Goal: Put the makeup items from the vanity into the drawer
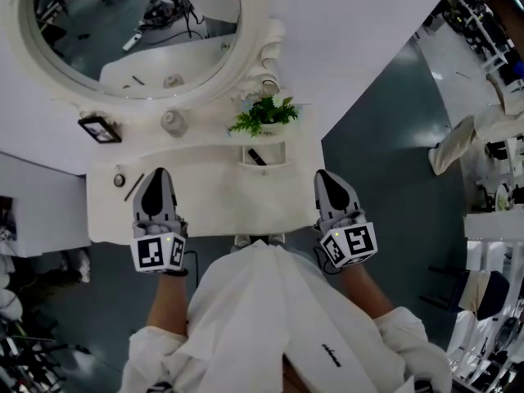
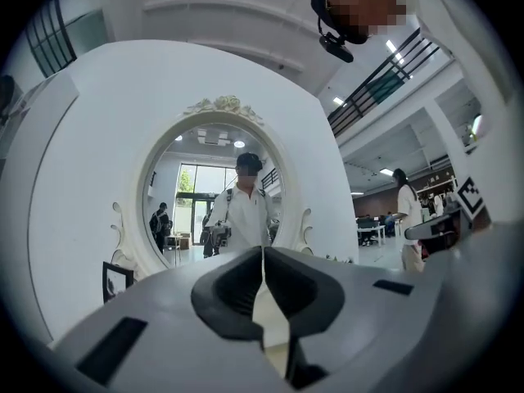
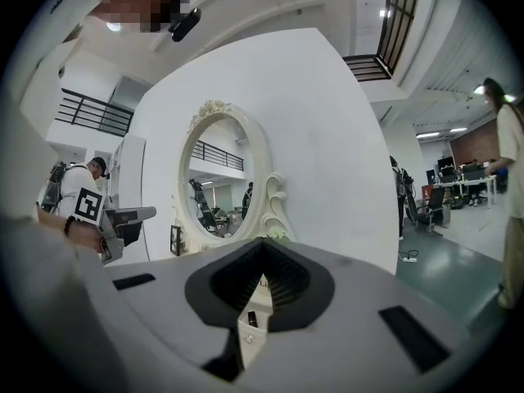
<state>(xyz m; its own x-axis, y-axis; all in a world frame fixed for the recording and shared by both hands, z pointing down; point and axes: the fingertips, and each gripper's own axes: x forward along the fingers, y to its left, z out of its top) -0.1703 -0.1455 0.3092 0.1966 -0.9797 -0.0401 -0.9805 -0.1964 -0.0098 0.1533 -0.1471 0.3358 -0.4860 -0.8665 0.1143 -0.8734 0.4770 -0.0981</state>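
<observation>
The left gripper (image 1: pixel 155 175) and right gripper (image 1: pixel 325 178) are hovering over the white desk (image 1: pixel 217 207), jaws together and empty, a dark makeup item (image 1: pixel 256 156) lying farther back.

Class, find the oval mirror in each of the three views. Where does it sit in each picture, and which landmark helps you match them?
Head view: the oval mirror is at top left, cut by the upper edge.
Left gripper view: the mirror is in the centre, facing the camera.
Right gripper view: it is left of centre, seen at an angle.
Shared landmark: the black picture frame by the mirror's base.
</observation>
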